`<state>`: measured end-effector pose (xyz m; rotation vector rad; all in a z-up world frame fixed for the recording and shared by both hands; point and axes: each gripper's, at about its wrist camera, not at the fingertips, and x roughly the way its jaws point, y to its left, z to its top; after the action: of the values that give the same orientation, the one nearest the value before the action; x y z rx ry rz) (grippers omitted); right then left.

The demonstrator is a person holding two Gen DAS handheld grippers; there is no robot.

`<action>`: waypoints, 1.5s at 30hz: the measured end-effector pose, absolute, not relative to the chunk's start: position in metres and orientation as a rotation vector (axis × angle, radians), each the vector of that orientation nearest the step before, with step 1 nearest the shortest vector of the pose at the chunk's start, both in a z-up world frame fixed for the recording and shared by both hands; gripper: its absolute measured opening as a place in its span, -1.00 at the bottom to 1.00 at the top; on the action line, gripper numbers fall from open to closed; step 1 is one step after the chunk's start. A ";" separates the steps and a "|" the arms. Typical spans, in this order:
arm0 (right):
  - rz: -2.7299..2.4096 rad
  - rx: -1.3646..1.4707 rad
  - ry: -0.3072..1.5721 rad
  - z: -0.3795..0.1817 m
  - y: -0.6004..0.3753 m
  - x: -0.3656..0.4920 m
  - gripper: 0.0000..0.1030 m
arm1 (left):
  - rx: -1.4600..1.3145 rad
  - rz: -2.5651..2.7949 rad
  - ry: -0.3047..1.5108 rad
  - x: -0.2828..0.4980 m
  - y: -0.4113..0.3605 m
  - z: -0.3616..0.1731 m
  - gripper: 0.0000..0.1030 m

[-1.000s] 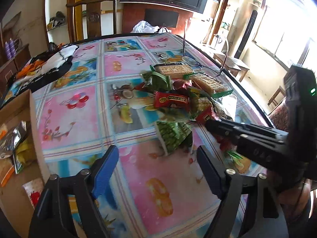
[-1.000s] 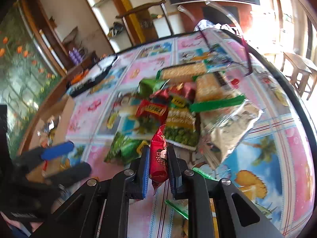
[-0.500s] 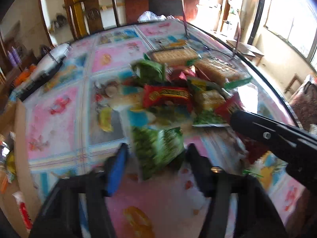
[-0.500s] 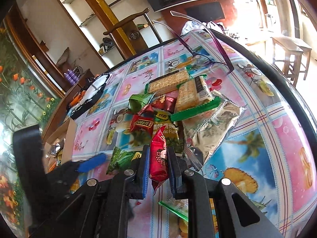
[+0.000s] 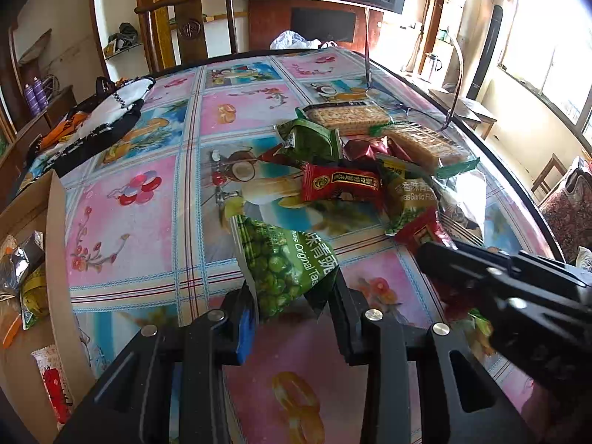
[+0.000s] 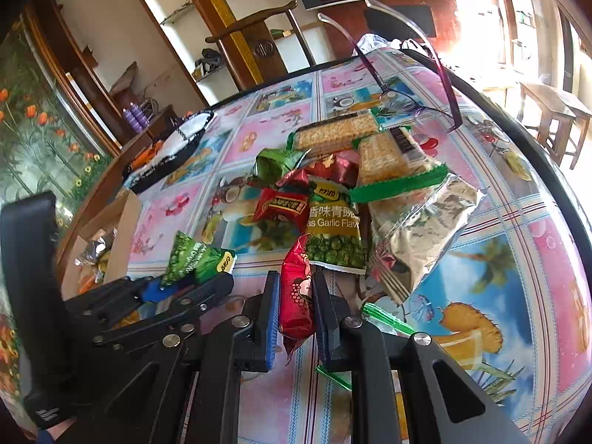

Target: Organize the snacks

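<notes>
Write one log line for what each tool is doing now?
left tool: just closing on green pea packet | right tool: shut on red snack packet | cardboard box: left of table

Green pea packet (image 5: 286, 266) tilted upright; red packet (image 6: 296, 296) upright, beside the snack pile (image 6: 333, 192).

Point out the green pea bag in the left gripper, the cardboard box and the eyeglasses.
Green pea bag (image 5: 285, 270), left wrist view, printed front of the pack.
Cardboard box (image 5: 55, 244), left wrist view, its upright side flap.
Eyeglasses (image 6: 449, 88), right wrist view, purple temple arm.
</notes>
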<state>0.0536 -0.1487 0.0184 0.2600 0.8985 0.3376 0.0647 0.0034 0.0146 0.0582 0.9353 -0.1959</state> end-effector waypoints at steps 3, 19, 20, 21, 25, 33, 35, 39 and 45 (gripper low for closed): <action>0.326 0.234 0.904 0.015 -0.145 0.055 -0.66 | 0.058 -0.202 0.929 0.061 0.003 0.016 -0.35; 0.314 0.106 0.906 0.006 -0.127 0.056 -0.65 | 0.041 -0.203 0.947 0.064 0.008 0.011 -0.35; 0.313 0.102 0.902 0.006 -0.126 0.056 -0.65 | 0.046 -0.202 0.944 0.064 0.008 0.010 -0.35; 0.317 0.097 0.897 0.006 -0.125 0.056 -0.65 | 0.049 -0.201 0.942 0.064 0.007 0.010 -0.35; 0.316 0.081 0.880 0.005 -0.123 0.054 -0.64 | 0.051 -0.198 0.934 0.064 0.007 0.010 -0.35; 0.357 0.131 0.905 0.005 -0.123 0.054 -0.66 | 0.011 -0.207 0.933 0.066 0.013 0.012 -0.35; 0.365 0.139 0.897 0.007 -0.123 0.053 -0.66 | -0.001 -0.212 0.935 0.066 0.014 0.013 -0.35; 0.354 0.139 0.861 0.016 -0.125 0.048 -0.66 | -0.016 -0.222 0.937 0.066 0.015 0.013 -0.35; 0.370 0.197 0.861 0.021 -0.133 0.046 -0.66 | -0.020 -0.217 0.912 0.064 0.017 0.019 -0.35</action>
<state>0.0458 -0.1330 0.0208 0.1966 0.8610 0.3696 0.0642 0.0172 0.0186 -0.0198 0.9125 -0.2167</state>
